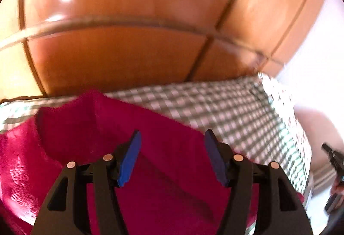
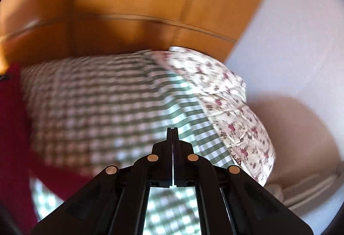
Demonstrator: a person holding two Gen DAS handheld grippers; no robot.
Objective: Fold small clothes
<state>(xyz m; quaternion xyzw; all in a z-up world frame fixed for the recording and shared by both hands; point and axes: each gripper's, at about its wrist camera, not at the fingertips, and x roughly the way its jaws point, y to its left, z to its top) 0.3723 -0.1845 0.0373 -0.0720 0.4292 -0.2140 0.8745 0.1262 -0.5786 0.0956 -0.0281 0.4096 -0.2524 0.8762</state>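
My left gripper [image 1: 172, 144] hovers with its blue-padded jaws spread wide, holding nothing, above a crumpled magenta fleece garment [image 1: 96, 127] lying on the green-and-white checked bedspread [image 1: 236, 110]. My right gripper [image 2: 172, 134] points over the checks, jaws pressed together, empty.

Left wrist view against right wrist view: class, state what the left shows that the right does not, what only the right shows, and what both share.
Only the left wrist view shows the left claw, open with blue pads over the red garment's raised fold, and pale embroidery. Only the right wrist view shows the right claw, shut and holding nothing visible, and flowers on the floral fabric. Both show the checked cloth, red garment and wooden panels.
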